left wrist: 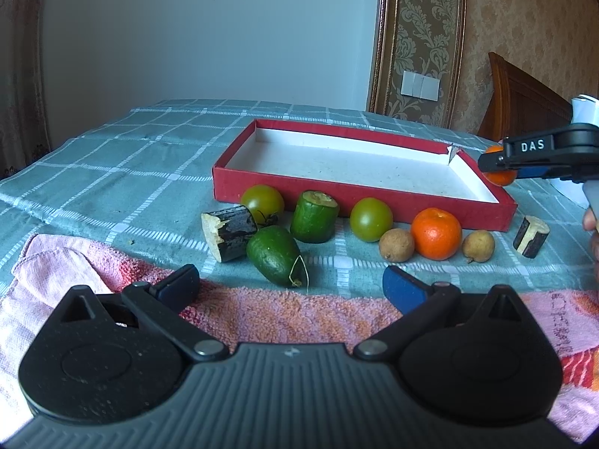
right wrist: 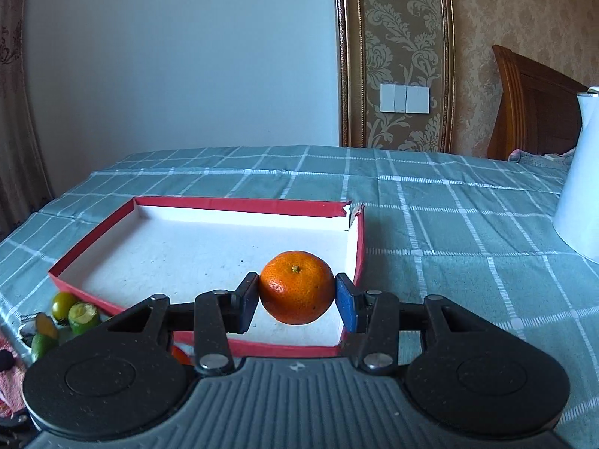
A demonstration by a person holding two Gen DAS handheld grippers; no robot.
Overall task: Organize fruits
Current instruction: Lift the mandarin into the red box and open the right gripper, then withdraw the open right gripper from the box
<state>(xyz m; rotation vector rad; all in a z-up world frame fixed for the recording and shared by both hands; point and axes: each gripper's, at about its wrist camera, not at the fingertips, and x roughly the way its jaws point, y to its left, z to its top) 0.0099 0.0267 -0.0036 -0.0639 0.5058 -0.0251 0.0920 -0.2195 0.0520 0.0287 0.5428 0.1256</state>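
Left wrist view: low over the pink towel (left wrist: pixel 262 310) at the counter's near edge, facing the fruit row and the red box (left wrist: pixel 359 194) from its long side. Right wrist view: close above the red box (right wrist: pixel 262 205), facing the wall. Shared: box, checked cloth (right wrist: pixel 449 224), wall switch (left wrist: pixel 420 84).

The tangerine (right wrist: pixel 296 286) looks glossy and dimpled. The box (left wrist: pixel 389 204) is matt cardboard — the towel (left wrist: pixel 284 310) rough terry cloth.
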